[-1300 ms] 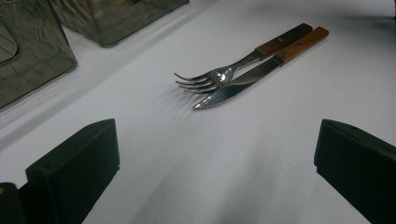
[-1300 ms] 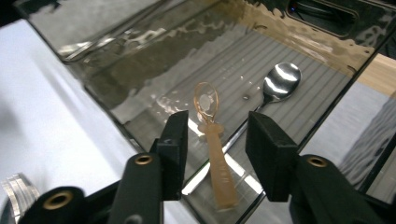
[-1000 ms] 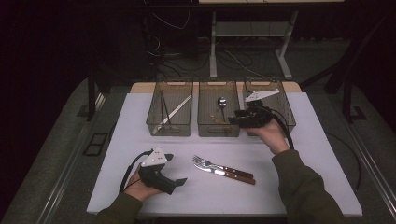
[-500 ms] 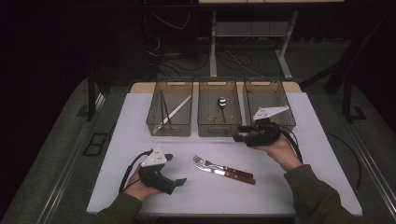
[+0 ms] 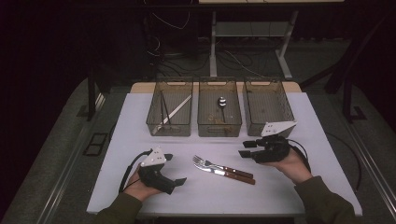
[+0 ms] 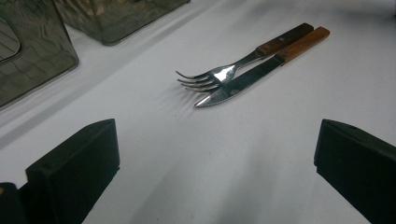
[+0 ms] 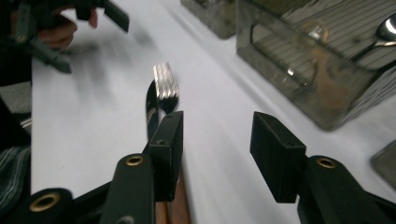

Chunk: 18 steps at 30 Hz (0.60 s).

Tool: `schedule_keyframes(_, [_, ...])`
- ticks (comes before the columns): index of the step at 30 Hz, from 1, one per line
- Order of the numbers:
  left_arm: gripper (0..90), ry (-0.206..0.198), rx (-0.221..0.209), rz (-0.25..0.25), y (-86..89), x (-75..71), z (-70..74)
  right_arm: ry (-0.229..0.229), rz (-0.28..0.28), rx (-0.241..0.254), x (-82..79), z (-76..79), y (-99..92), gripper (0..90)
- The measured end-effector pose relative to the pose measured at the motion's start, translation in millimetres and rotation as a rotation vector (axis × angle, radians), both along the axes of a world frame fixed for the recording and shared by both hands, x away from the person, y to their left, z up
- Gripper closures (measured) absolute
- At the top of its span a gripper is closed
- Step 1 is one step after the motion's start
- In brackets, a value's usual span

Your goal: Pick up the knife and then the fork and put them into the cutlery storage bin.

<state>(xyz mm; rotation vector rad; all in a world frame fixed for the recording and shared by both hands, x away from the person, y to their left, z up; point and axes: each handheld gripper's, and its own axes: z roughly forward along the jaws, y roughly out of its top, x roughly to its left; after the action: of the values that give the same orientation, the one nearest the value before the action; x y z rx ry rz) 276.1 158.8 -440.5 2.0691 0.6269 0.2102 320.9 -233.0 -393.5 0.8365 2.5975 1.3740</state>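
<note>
The right gripper (image 5: 246,153) is hovering, jaws part open and empty, just right of the fork (image 5: 205,163) and knife (image 5: 233,174). The left gripper (image 5: 173,169) is resting left of the fork, wide open, holding nothing.

You are working in a lab-style recording booth: a white table (image 5: 299,186) stands on grey carpet amid dark surroundings, loose cables (image 5: 173,60) trail behind it, and three identical clear bins (image 5: 219,128) sit in a staged row.

A white table (image 5: 327,140) stands on grey floor (image 5: 56,154); dark room, cables (image 5: 233,58) behind.
</note>
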Motion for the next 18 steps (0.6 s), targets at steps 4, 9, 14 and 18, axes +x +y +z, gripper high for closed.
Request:
schedule_keyframes(4, [0.0, -0.002, -0.001, -0.001, -0.4, -0.5, 0.1, 0.019, 0.006, -0.007, -10.1, -3.9, -3.0, 55.5])
schedule_keyframes(9, [0.0, -0.004, 0.001, 0.002, -0.5, -1.5, 0.5, 0.032, 0.032, -0.030, -22.0, -9.8, -4.9, 58.7])
schedule_keyframes(14, [0.0, -0.004, 0.002, 0.002, -0.8, -1.4, 0.4, 0.047, 0.068, -0.072, -29.8, -16.2, -2.4, 68.6])
schedule_keyframes(18, [0.0, -0.005, 0.004, -0.001, -0.8, -1.5, 0.5, 0.055, 0.099, -0.087, -29.9, -19.5, 2.3, 75.3])
